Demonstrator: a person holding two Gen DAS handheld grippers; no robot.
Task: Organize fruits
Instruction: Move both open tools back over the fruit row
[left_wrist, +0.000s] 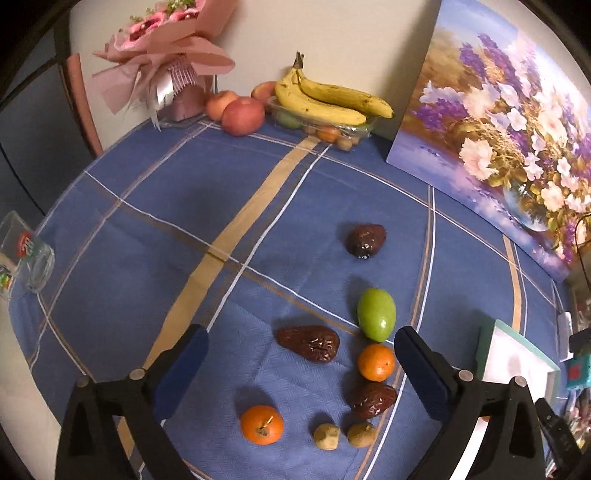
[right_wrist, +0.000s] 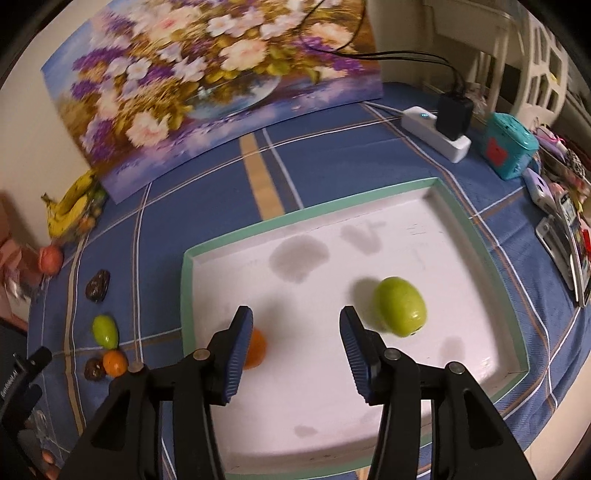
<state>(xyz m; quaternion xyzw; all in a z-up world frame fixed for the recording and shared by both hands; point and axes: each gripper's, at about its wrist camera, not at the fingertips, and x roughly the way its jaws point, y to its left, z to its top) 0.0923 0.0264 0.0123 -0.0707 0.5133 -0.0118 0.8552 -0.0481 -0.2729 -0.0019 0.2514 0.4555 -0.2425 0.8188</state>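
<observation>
A blue plaid cloth covers the tabletop (left_wrist: 155, 206). Along its far edge lie apples (left_wrist: 242, 115), a clear box (left_wrist: 325, 131) topped with bananas, a bouquet (left_wrist: 162, 62) and a leaning flower painting (left_wrist: 498, 122). Mid-tabletop lie dates (left_wrist: 308, 343), oranges (left_wrist: 262, 424) and a green fruit (left_wrist: 376, 314). A green-rimmed white tray (right_wrist: 295, 216) sits near the right edge.

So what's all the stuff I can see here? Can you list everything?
oranges: two on the cloth, one in the tray
green fruits: one on the cloth, one in the tray
dates: three, dark red, cloth
small brown fruits: two, cloth near edge
bananas: yellow bunch, on a clear box by the wall
apples: three, red, by the bouquet
bouquet: one, pink, far corner
painting: one, flowers, leaning on wall
tray: one, white, green rim
left gripper: jaws wide open, empty
right gripper: jaws apart, empty
</observation>
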